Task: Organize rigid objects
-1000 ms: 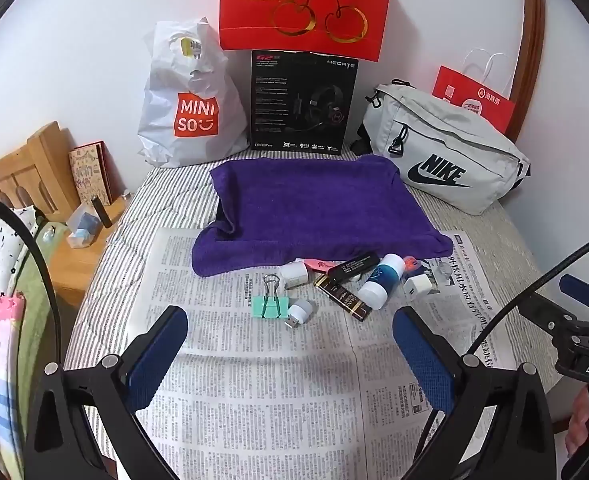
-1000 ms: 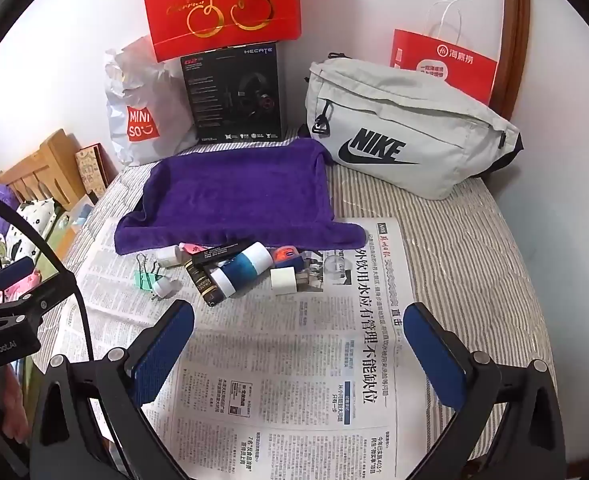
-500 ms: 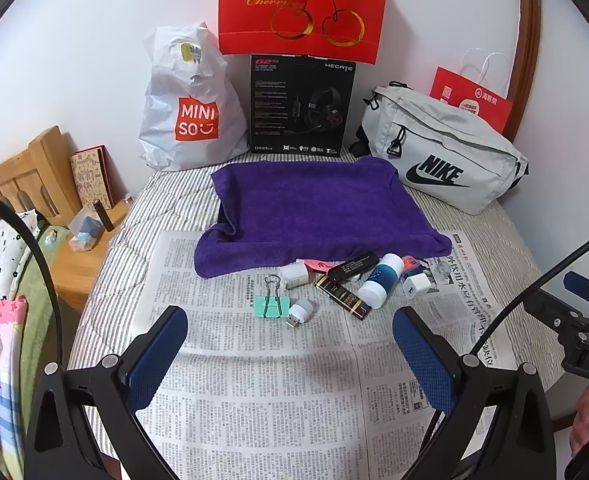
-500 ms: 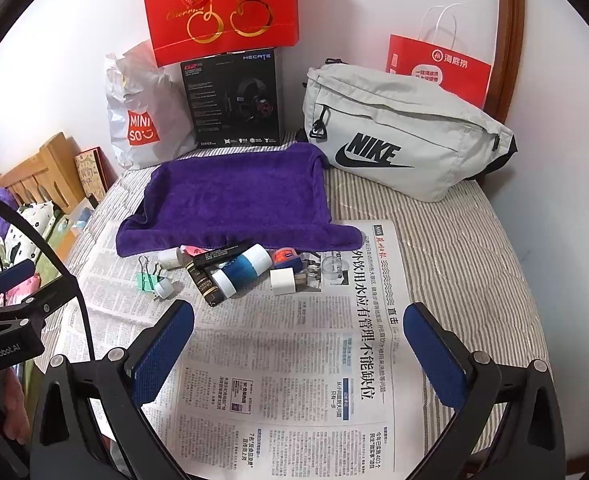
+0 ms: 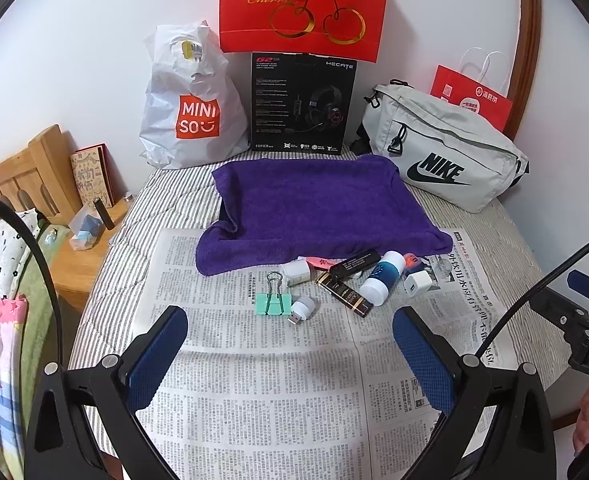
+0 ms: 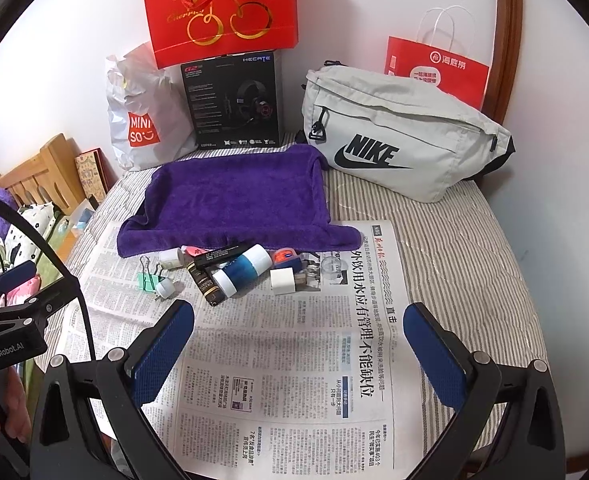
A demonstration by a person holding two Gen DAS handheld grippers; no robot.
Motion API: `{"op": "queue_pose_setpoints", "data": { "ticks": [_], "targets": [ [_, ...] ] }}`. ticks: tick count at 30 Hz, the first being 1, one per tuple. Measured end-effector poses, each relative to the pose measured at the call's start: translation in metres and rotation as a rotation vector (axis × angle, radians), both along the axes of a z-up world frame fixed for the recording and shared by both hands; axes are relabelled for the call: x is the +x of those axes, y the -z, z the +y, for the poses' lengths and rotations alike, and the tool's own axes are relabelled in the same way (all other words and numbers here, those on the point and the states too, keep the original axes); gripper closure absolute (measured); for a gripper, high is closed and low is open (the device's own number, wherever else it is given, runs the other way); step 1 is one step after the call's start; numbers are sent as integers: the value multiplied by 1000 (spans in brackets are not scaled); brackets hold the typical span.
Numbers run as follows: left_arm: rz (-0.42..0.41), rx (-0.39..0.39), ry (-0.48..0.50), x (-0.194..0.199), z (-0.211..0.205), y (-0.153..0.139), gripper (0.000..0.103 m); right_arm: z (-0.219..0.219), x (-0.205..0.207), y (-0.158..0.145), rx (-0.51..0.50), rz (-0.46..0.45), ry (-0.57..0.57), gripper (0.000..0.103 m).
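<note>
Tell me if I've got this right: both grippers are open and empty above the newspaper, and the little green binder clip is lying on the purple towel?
Not quite. The green binder clip lies on the newspaper, in front of the purple towel and clear of its edge, as the left wrist view shows. The rest holds: the left gripper and right gripper are both open and empty above the newspaper.

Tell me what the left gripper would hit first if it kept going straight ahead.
Probably the green binder clip and the small white USB light beside it; they lie nearest, ahead of the open left gripper. Depth is hard to judge.
</note>
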State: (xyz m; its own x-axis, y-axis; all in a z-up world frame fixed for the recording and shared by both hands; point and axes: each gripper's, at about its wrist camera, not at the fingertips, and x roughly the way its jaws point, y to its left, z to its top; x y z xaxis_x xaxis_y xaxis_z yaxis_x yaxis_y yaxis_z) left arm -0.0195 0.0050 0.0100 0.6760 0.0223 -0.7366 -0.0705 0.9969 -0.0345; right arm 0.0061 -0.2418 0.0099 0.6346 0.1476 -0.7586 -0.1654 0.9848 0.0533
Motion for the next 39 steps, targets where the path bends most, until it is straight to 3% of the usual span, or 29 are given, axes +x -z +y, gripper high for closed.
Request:
{"op": "queue_pose_setpoints", "data": {
  "ticks": [39],
  "targets": [
    [16, -4, -7, -3, 5, 2, 0, 2, -6, 3, -13, 10, 12, 0]
  ]
}}
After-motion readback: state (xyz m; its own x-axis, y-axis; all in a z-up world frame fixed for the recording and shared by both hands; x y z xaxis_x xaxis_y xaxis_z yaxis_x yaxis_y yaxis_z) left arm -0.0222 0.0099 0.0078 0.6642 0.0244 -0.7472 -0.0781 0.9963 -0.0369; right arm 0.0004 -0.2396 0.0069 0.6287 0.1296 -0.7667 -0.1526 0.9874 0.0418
